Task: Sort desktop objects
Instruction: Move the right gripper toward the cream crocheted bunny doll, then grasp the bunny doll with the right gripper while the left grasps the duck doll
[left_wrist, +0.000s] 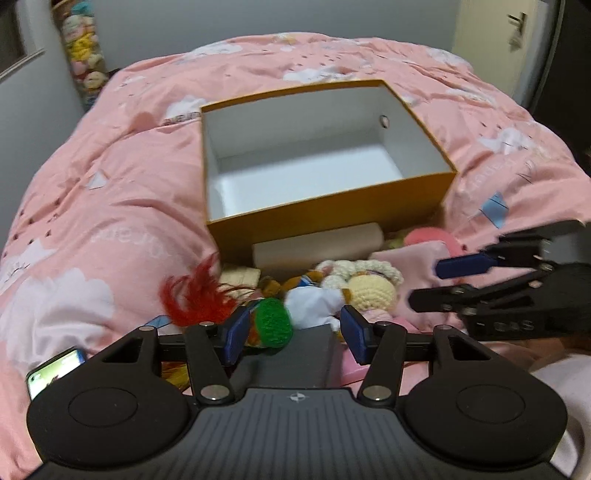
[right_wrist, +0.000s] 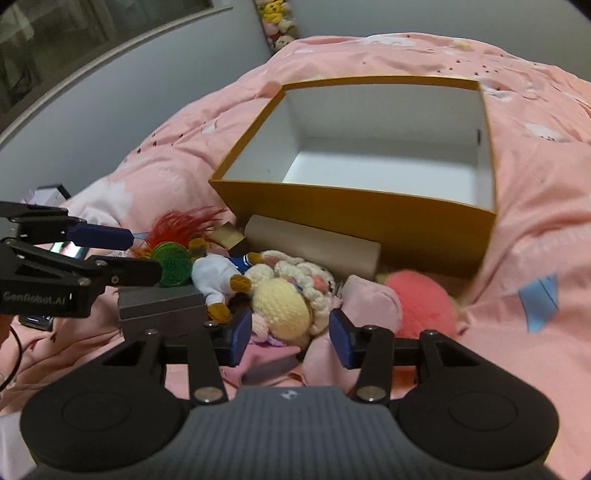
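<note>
Both grippers hang over a heap of small toys lying against the near wall of the orange box (left_wrist: 332, 218), whose white inside looks bare and fills the upper middle of both views. The left gripper (left_wrist: 293, 332) has its blue pads set wide on either side of a green round-topped toy (left_wrist: 272, 321) with a red feather tuft (left_wrist: 192, 295); the left pad seems to touch it, but a firm grip cannot be told. The right gripper (right_wrist: 290, 338) stands partly open around the cream crocheted doll (right_wrist: 284, 306), at the lower centre of its view; whether the pads press it is unclear. The doll's long axis appears to run up the frame toward the box, roughly along the fingers. The box lies straight ahead and above the heap from both tools, so either load would likely travel forward and up over the near rim.
</note>
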